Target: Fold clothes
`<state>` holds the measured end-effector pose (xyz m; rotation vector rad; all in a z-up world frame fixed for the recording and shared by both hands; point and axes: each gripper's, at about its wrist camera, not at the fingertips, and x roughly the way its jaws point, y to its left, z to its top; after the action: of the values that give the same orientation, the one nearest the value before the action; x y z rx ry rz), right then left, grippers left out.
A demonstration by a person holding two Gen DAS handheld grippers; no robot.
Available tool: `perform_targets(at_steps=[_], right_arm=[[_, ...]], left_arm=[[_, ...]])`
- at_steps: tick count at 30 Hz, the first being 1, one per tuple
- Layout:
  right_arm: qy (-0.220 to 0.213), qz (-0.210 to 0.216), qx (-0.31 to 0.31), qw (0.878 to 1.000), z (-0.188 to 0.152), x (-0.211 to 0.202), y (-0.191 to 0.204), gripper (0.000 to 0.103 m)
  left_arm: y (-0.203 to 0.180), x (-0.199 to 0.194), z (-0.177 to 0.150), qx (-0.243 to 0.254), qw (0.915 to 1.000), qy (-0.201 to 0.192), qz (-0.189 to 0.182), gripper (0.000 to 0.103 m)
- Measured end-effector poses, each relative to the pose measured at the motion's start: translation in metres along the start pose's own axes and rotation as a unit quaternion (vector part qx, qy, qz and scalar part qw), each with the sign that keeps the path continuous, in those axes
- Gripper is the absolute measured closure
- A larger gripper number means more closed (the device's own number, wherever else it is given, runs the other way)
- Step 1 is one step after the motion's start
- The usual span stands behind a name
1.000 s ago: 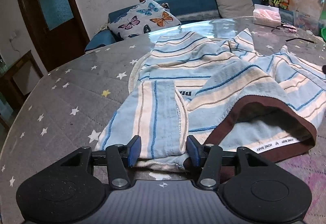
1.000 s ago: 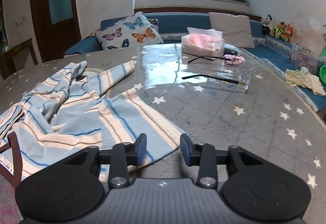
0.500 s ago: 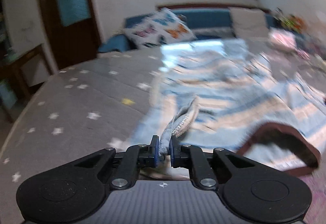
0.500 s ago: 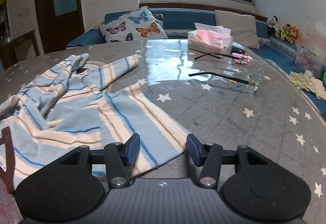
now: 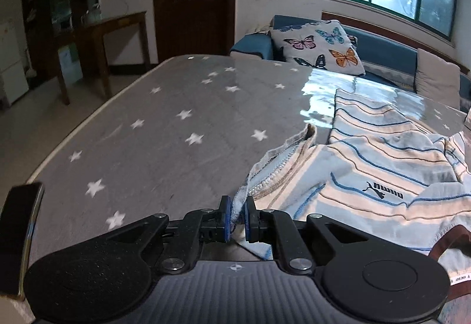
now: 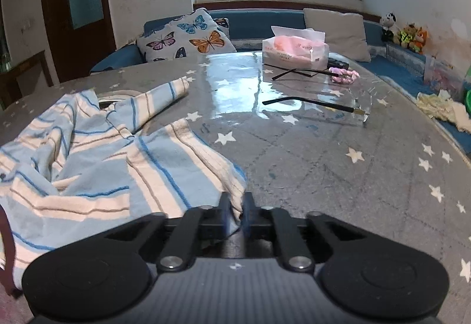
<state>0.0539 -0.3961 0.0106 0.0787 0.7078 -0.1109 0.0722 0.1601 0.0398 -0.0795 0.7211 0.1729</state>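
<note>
A light blue and cream striped shirt [image 5: 382, 173] with a brown collar lies rumpled on the grey star-patterned table [image 5: 164, 135]. My left gripper [image 5: 237, 219] is shut on the stitched hem of its sleeve and holds that edge lifted off the table. In the right wrist view the same shirt [image 6: 97, 165] spreads to the left. My right gripper [image 6: 235, 216] is shut on the shirt's near right corner, low over the table [image 6: 338, 176].
A pink tissue box [image 6: 295, 49], loose spectacles [image 6: 318, 106] and a pink hair tie [image 6: 343, 76] lie on the far right of the table. A dark phone-like slab [image 5: 22, 238] sits at the near left edge. A sofa with a butterfly cushion [image 5: 319, 45] stands behind.
My left gripper closed on the sleeve hem, lifted it and swung left. My right gripper closed on the shirt's near right corner.
</note>
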Motion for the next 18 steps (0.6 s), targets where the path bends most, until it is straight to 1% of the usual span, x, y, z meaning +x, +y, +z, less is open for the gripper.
perform_targets(at_steps=[4, 9, 11, 12, 13, 14, 15, 16, 18], right_arm=[[-0.001, -0.006, -0.001, 1.0, -0.005, -0.017, -0.004, 0.098], [-0.003, -0.013, -0.003, 1.0, -0.011, -0.038, -0.008, 0.098], [0.012, -0.019, -0.006, 1.0, -0.015, -0.039, -0.01, 0.092], [0.02, -0.025, -0.008, 0.999, -0.018, -0.039, -0.011, 0.088], [0.025, -0.033, -0.011, 0.999, -0.02, -0.039, -0.012, 0.084], [0.026, -0.037, -0.014, 0.999, -0.019, -0.04, -0.013, 0.084], [0.024, -0.038, -0.016, 0.999, -0.017, -0.041, -0.014, 0.083], [0.02, -0.038, -0.017, 0.999, -0.014, -0.043, -0.014, 0.081], [0.009, -0.033, -0.021, 0.999, -0.004, -0.047, -0.012, 0.074]], left_arm=[[0.015, -0.014, -0.006, -0.009, 0.9999, 0.014, 0.003, 0.093], [0.031, -0.023, -0.022, -0.007, 0.9988, 0.049, 0.01, 0.093], [0.032, -0.021, -0.028, -0.001, 0.9978, 0.065, 0.016, 0.089], [0.032, -0.021, -0.029, 0.002, 0.9976, 0.066, 0.021, 0.086], [0.032, -0.022, -0.029, 0.005, 0.9973, 0.068, 0.027, 0.08], [0.032, -0.022, -0.029, 0.008, 0.9971, 0.068, 0.033, 0.076], [0.032, -0.023, -0.026, 0.009, 0.997, 0.065, 0.042, 0.061], [0.031, -0.023, -0.023, 0.01, 0.9969, 0.061, 0.049, 0.049], [0.029, -0.023, -0.015, 0.009, 0.9972, 0.05, 0.054, 0.045]])
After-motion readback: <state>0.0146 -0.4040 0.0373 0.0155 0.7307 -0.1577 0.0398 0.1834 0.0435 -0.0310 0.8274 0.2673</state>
